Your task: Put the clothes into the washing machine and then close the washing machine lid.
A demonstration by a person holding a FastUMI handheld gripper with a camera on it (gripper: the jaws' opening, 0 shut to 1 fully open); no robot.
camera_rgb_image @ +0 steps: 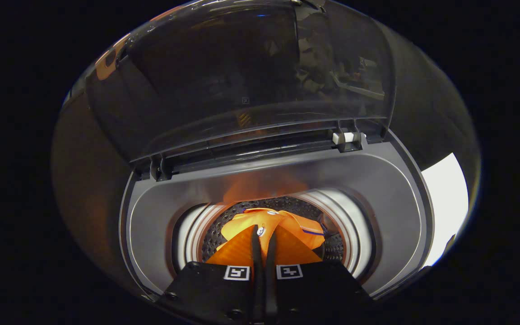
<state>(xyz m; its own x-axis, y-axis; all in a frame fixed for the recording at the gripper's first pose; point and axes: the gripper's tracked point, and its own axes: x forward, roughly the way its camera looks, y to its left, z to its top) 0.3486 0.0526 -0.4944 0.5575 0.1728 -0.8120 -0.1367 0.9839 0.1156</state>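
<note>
I look down into a top-loading washing machine (391, 198) with a grey rim. Its dark see-through lid (251, 76) stands raised at the back on its hinges. An orange garment (282, 225) hangs into the perforated metal drum (336, 250). My gripper (263, 234) is shut on the orange garment, the two fingers pressed close together with a fold of cloth pinched between them, just above the drum's mouth. The cloth spreads out on both sides of the fingers and beyond them.
A white hinge clip (345, 137) sits at the lid's right hinge. A bright white surface (445, 203) lies to the right of the machine. Dark booth wall surrounds the machine on the left.
</note>
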